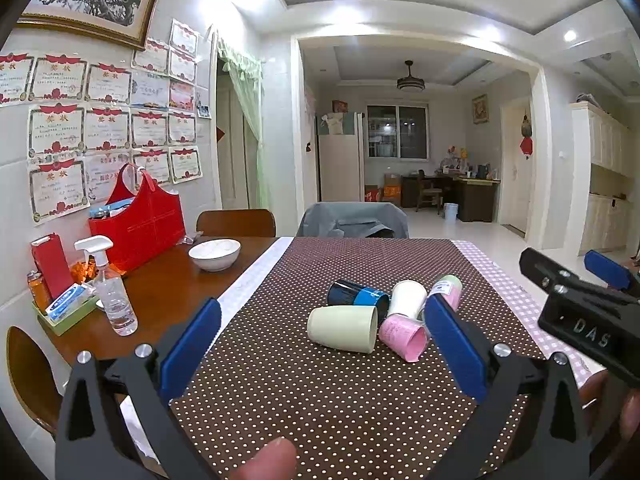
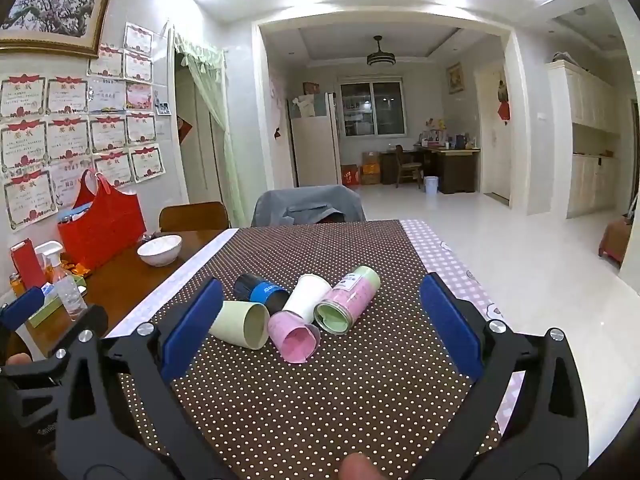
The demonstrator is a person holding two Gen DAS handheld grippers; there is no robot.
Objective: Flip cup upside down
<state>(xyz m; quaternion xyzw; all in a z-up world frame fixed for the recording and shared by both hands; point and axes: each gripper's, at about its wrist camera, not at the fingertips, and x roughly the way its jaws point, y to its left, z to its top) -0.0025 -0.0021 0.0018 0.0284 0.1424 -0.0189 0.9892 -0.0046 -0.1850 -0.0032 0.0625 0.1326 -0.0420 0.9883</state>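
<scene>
Several cups lie on their sides in a cluster on the brown dotted cloth (image 1: 320, 392): a pale green cup (image 1: 342, 328) (image 2: 240, 324), a pink cup (image 1: 402, 336) (image 2: 294, 336), a white cup (image 1: 408, 298) (image 2: 306, 296), a dark blue cup (image 1: 358, 296) (image 2: 260, 290) and a pink-and-green cup (image 1: 448, 288) (image 2: 350, 300). My left gripper (image 1: 320, 340) is open and empty, short of the cluster. My right gripper (image 2: 316, 320) is open and empty, also short of it. The right gripper also shows in the left wrist view (image 1: 576, 280).
A white bowl (image 1: 215, 254), a red bag (image 1: 136, 224), a spray bottle (image 1: 112, 284) and a tray of small items (image 1: 66, 312) stand on the wooden table at the left. Chairs (image 1: 352, 220) stand at the far edge. The table's right edge drops to the floor.
</scene>
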